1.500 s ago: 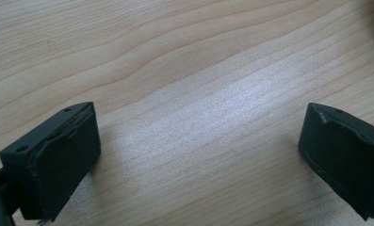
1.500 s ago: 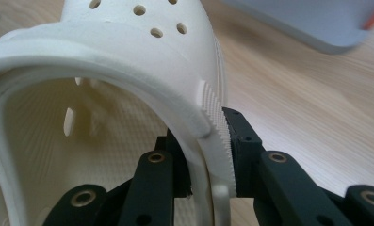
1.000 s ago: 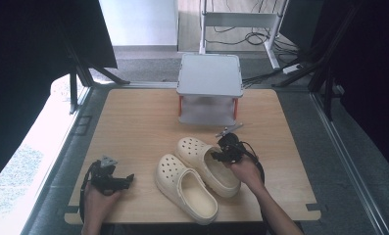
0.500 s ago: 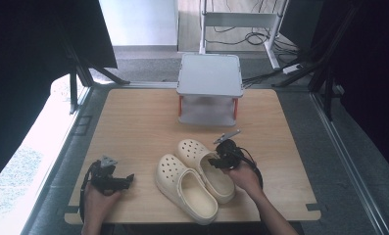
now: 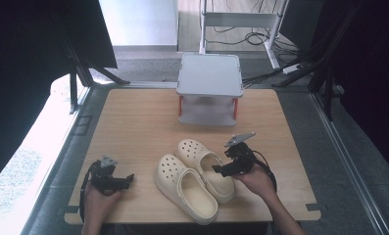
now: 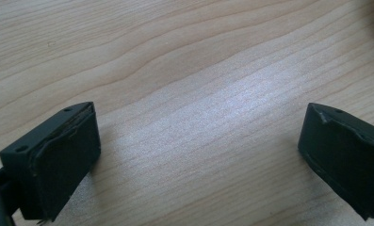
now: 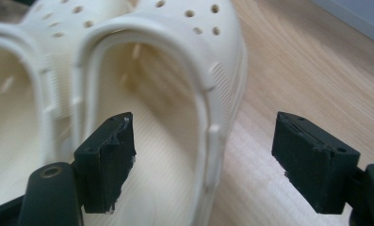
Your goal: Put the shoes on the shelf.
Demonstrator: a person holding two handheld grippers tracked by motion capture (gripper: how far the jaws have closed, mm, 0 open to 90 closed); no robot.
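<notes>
Two cream clogs lie side by side at the front middle of the wooden table (image 5: 133,127). The right clog (image 5: 202,159) (image 7: 175,56) has my right gripper (image 5: 220,169) (image 7: 203,165) open astride its right side wall. One jaw is inside the shoe's opening and the other is outside, over the wood. The left clog (image 5: 184,188) (image 7: 15,117) lies touching it. My left gripper (image 5: 126,179) (image 6: 199,160) rests open over bare wood at the front left, with nothing between its jaws.
A small grey stand (image 5: 209,73) with red legs sits at the back middle of the table. Bare wood stretches between it and the clogs, and on both sides. The table's front edge runs just behind both hands.
My right gripper has drifted slightly toward the front edge, its jaws settling over the right clog's side wall. The left gripper and both clogs have stayed put.
</notes>
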